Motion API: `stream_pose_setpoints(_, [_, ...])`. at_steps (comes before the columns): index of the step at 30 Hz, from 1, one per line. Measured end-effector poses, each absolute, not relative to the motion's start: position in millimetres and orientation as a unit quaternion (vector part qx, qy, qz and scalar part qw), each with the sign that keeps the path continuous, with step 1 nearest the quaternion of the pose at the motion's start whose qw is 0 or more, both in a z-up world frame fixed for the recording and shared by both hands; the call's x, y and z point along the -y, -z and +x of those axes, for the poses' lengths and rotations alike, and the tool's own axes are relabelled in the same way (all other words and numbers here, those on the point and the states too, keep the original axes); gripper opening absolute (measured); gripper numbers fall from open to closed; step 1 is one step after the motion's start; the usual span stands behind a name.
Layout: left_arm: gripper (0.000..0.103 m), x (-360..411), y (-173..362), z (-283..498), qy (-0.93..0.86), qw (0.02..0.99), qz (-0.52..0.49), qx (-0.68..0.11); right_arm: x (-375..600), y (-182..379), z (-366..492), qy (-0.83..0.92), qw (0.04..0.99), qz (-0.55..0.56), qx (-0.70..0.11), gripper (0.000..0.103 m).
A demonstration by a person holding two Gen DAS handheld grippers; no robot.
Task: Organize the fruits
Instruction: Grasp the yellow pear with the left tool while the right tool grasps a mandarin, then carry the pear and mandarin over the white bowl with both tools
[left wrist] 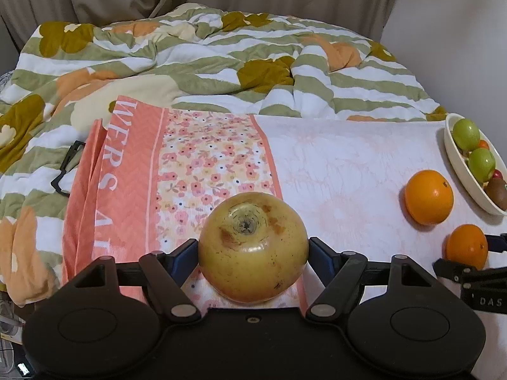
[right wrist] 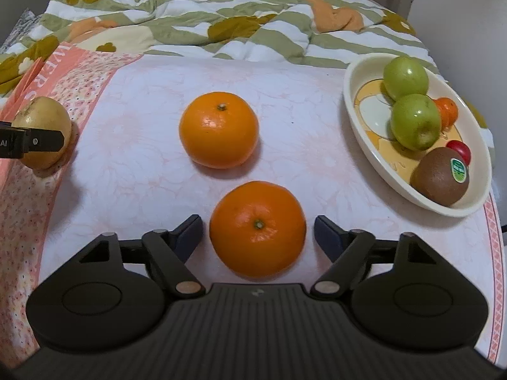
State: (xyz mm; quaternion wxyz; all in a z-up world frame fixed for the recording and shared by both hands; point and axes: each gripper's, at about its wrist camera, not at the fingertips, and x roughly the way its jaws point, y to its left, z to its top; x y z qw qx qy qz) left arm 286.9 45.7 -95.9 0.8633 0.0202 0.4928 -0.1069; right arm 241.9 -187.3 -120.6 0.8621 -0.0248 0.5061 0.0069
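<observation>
My left gripper [left wrist: 253, 248] is shut on a yellow apple [left wrist: 253, 247], its pads touching both sides; the apple also shows at the left of the right wrist view [right wrist: 42, 133]. My right gripper [right wrist: 258, 229] is open, its fingers either side of a near orange [right wrist: 258, 228] with small gaps. A second orange [right wrist: 218, 129] lies farther back on the cloth. A cream oval plate [right wrist: 358, 107] at the right holds two green apples [right wrist: 415, 122], a kiwi [right wrist: 439, 175], a small orange fruit and a red one.
Everything rests on a pink and white cloth [right wrist: 133, 174] spread over a bed. A rumpled green, white and orange quilt [left wrist: 190, 53] lies behind it. A black clip [left wrist: 65, 171] sits at the cloth's left edge.
</observation>
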Motion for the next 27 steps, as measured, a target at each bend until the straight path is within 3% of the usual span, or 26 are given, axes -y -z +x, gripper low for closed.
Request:
stream_pose_setpoints(5, [0.078, -46, 96, 279, 0.107, 0.862, 0.024, -0.495, 186, 118, 242, -0.011, 0.865, -0.033, -0.501, 0.075])
stream_pose_setpoints(16, [0.078, -47, 84, 246, 0.106, 0.869, 0.014, -0.483, 186, 109, 229, -0.013, 0.868, -0.012, -0.497, 0.074])
stream_pose_setpoints(27, [0.078, -46, 42, 199, 0.13, 0.894, 0.019, -0.429, 187, 65, 178, -0.002, 0.889, 0.017, -0.458, 0.074])
